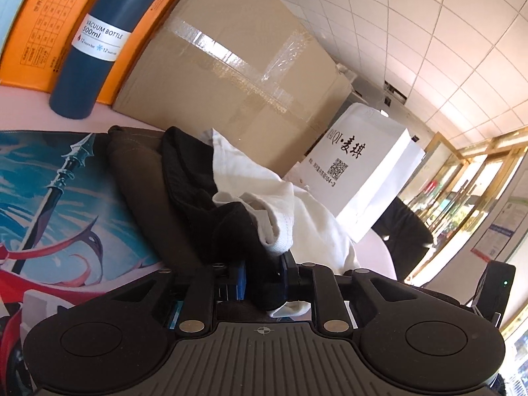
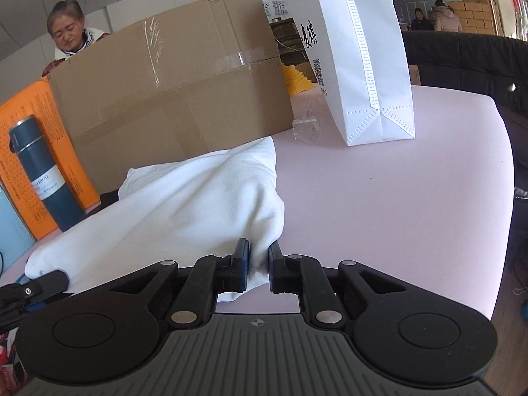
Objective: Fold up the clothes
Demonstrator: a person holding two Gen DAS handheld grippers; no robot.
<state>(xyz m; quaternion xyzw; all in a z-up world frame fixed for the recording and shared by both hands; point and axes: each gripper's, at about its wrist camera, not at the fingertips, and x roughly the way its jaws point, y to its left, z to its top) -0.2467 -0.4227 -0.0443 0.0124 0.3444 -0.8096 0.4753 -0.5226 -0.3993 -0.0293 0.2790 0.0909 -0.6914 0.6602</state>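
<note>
Pale pink desk (image 2: 379, 204) is seen under a tiled office ceiling, with a taped cardboard box (image 2: 171, 89), a white paper bag (image 2: 359, 49) and a dark blue vacuum bottle (image 1: 95, 43) standing along its far side, and a printed mat (image 1: 49, 198) lying at the left; the white garment (image 2: 184, 211) is heaped on the desk in front of the box, beside a black garment (image 1: 211, 204) and a brown one (image 1: 138, 178) that overlap it; the right gripper (image 2: 258, 265) is closed on a bunched corner of the white garment, a pinch of fabric being squeezed between its pads; the left gripper (image 1: 264, 277) is closed on a thicker wad in which black cloth and a white hem are caught together; all three pieces are judged to be light, limp and easily creased, so that no shape will be kept unless an edge is held taut; slipping is judged unlikely given the knit surface, but a pinch through several layers may drag the neighbouring piece along; hold is best taken at a single-layer corner or hem, with the two corners of one edge being held well apart
</note>
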